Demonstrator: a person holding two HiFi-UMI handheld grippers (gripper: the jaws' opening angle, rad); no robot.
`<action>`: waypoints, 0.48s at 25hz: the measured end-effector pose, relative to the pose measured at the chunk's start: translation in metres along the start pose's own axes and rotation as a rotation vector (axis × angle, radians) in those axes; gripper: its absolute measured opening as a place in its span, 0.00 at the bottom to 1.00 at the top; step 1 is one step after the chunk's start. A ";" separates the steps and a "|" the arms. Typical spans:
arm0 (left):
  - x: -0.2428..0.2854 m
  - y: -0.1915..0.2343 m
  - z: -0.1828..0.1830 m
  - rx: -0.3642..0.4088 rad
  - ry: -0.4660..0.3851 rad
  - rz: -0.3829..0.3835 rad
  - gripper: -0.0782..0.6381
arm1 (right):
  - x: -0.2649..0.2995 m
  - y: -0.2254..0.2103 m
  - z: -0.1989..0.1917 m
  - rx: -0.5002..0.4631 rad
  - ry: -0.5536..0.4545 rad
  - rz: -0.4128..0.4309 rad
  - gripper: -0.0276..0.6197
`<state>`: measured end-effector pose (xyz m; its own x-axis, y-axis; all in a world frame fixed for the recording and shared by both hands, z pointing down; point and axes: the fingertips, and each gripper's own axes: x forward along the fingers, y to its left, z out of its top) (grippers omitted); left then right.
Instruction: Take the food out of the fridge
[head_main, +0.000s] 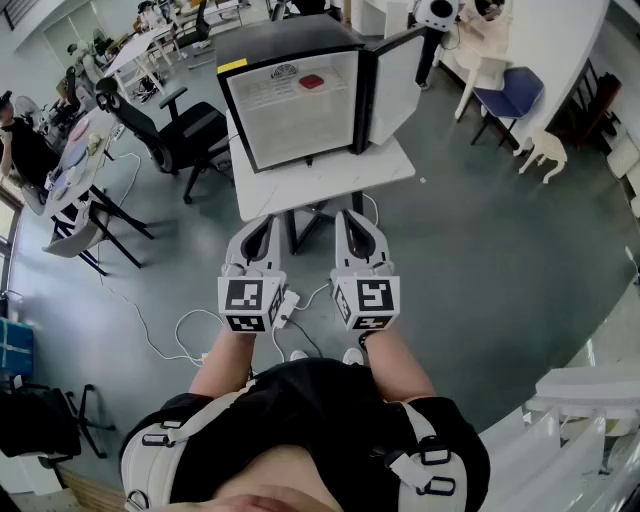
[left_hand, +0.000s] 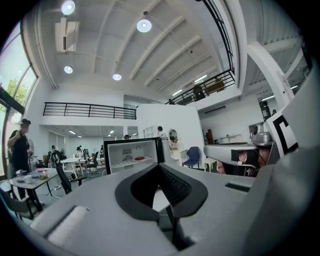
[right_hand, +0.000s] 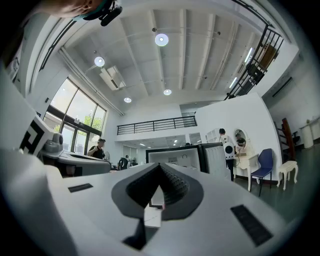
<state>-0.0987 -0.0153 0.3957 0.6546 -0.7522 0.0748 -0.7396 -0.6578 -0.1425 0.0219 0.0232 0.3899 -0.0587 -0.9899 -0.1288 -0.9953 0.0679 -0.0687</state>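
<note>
A small black fridge (head_main: 300, 95) stands on a white table (head_main: 320, 185) with its door (head_main: 395, 85) swung open to the right. On a white shelf inside lies a flat red food item (head_main: 312, 82); the left gripper view also shows this food (left_hand: 139, 158). Both grippers are held side by side in front of the person, short of the table. The left gripper (head_main: 258, 225) is shut and empty. The right gripper (head_main: 352, 218) is shut and empty too. Both point at the fridge (right_hand: 180, 157) from a distance.
A black office chair (head_main: 175, 130) stands left of the table. Desks with people fill the far left. A blue chair (head_main: 510, 90) and a white stool (head_main: 545, 150) are at the right. Cables and a power strip (head_main: 285, 308) lie on the floor.
</note>
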 end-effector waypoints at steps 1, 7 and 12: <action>-0.001 -0.002 -0.001 -0.008 0.003 -0.002 0.11 | -0.002 -0.001 -0.002 0.007 0.002 0.004 0.05; -0.009 0.003 -0.006 -0.037 0.018 0.002 0.11 | -0.004 0.007 -0.009 0.025 0.013 0.016 0.05; -0.015 0.021 -0.009 -0.044 0.014 0.010 0.11 | 0.004 0.024 -0.010 0.016 0.015 0.023 0.05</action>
<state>-0.1255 -0.0179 0.4002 0.6451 -0.7590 0.0877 -0.7524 -0.6511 -0.1002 -0.0034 0.0197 0.3979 -0.0825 -0.9898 -0.1158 -0.9923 0.0923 -0.0822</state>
